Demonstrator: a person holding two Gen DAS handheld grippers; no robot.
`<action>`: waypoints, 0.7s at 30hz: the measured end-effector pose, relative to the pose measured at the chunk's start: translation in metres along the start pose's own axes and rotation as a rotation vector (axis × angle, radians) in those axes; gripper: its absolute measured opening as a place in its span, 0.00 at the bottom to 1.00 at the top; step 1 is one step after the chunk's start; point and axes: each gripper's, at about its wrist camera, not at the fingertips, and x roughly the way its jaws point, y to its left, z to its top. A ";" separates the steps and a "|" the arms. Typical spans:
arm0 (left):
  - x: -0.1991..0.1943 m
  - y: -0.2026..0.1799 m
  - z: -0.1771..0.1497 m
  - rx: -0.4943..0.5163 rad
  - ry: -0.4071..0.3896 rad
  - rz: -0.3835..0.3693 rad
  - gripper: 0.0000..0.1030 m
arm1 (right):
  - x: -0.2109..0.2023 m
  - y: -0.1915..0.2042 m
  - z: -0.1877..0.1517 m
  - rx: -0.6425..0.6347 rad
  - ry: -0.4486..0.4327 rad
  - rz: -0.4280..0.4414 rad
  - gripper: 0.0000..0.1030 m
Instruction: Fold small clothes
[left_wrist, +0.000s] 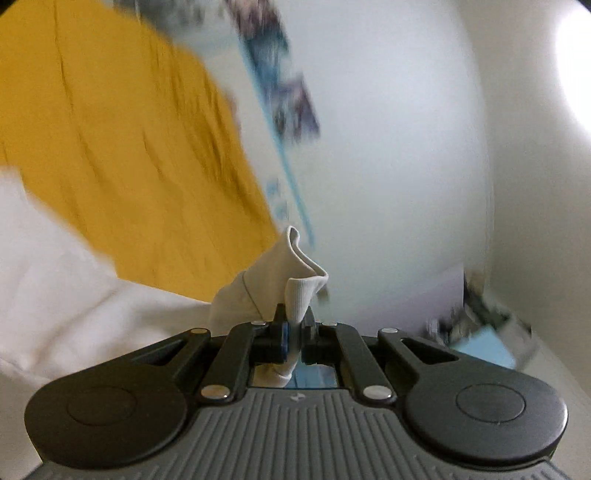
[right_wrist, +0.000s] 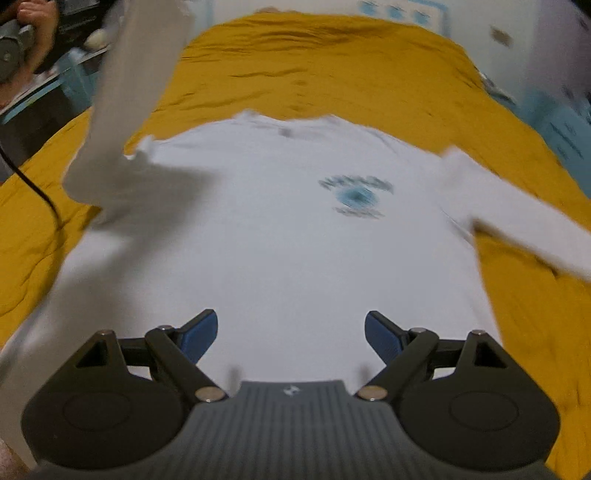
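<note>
A white long-sleeved shirt (right_wrist: 266, 236) with a small blue print (right_wrist: 356, 195) lies spread on a mustard-yellow cover (right_wrist: 332, 66). In the left wrist view my left gripper (left_wrist: 293, 332) is shut on the ribbed cuff (left_wrist: 295, 291) of the shirt's sleeve, with the cuff bunched up above the fingers. The right wrist view shows that sleeve (right_wrist: 125, 103) lifted up at the left, away from the cover. My right gripper (right_wrist: 290, 334) hovers over the shirt's lower part with its blue pads (right_wrist: 199, 334) wide apart and nothing between them. The other sleeve (right_wrist: 517, 225) lies out to the right.
A person's hand (right_wrist: 35, 22) shows at the top left of the right wrist view, above a black cable (right_wrist: 33, 184) that runs over the cover. Blue boxes (right_wrist: 565, 133) stand beyond the cover's right edge. A white wall (left_wrist: 406, 147) fills the left wrist view.
</note>
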 end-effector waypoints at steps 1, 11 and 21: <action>0.017 0.005 -0.018 0.006 0.041 0.015 0.05 | -0.001 -0.009 -0.004 0.018 0.003 -0.004 0.80; 0.093 0.075 -0.116 -0.051 0.455 0.197 0.22 | 0.001 -0.064 -0.027 0.089 0.047 -0.104 0.80; -0.024 0.062 -0.032 0.161 0.296 0.181 0.54 | 0.036 -0.125 0.024 0.354 -0.091 0.001 0.78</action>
